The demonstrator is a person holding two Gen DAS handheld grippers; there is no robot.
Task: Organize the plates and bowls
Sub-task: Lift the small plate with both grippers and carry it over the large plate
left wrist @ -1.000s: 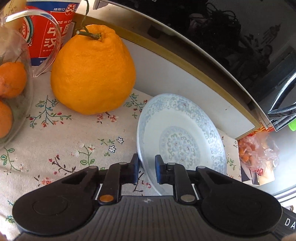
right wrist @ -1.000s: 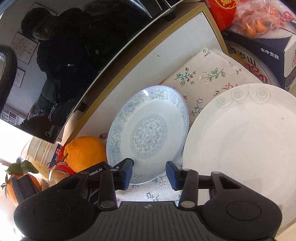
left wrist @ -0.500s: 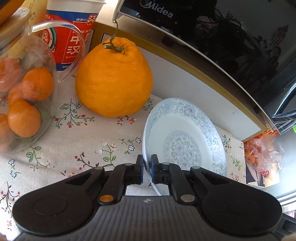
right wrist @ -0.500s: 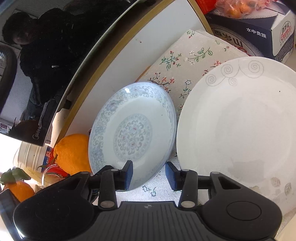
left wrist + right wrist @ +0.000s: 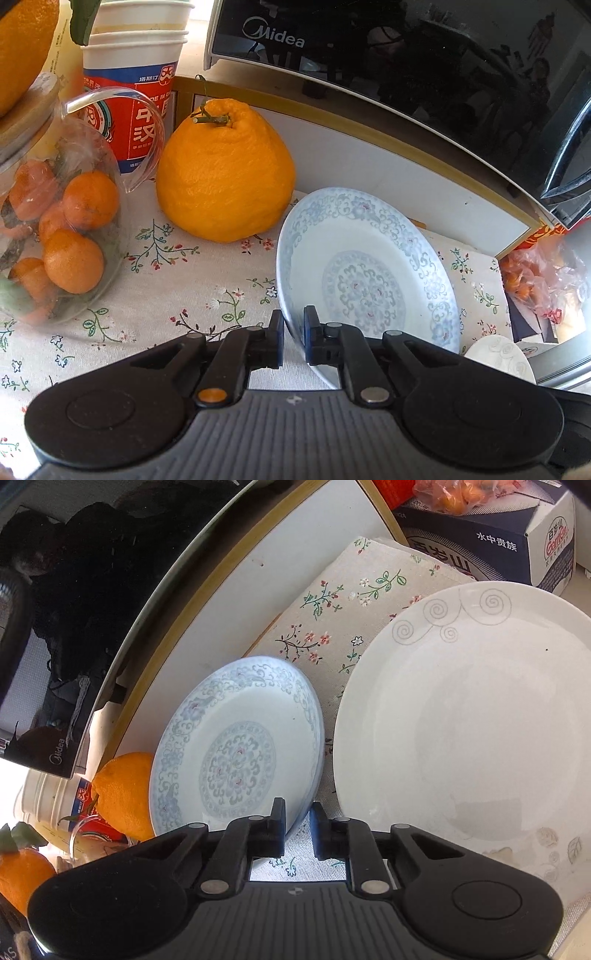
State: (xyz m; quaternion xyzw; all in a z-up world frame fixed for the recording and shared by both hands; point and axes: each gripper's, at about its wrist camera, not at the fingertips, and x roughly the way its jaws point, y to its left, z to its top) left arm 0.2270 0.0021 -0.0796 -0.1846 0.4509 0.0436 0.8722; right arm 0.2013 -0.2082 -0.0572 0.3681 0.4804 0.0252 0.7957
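Note:
A blue-patterned plate (image 5: 365, 273) is tilted up off the floral tablecloth (image 5: 177, 280). My left gripper (image 5: 293, 332) is shut on its near rim. The same plate shows in the right wrist view (image 5: 236, 749), and my right gripper (image 5: 297, 825) has its fingers narrowed around the plate's lower right rim with a small gap still showing. A large white plate (image 5: 469, 731) with grey swirl marks lies flat to the right of it, and its edge shows in the left wrist view (image 5: 498, 356).
A big orange citrus fruit (image 5: 225, 173) sits just left of the patterned plate. A glass jar of small oranges (image 5: 55, 229) and a red paper cup (image 5: 133, 96) stand further left. A Midea microwave (image 5: 406, 48) on a white shelf stands behind. A dark box (image 5: 491, 535) is at the far right.
The left gripper closed on the patterned plate's rim and lifted it more upright. The right gripper moved in and narrowed its fingers around the plate's other edge.

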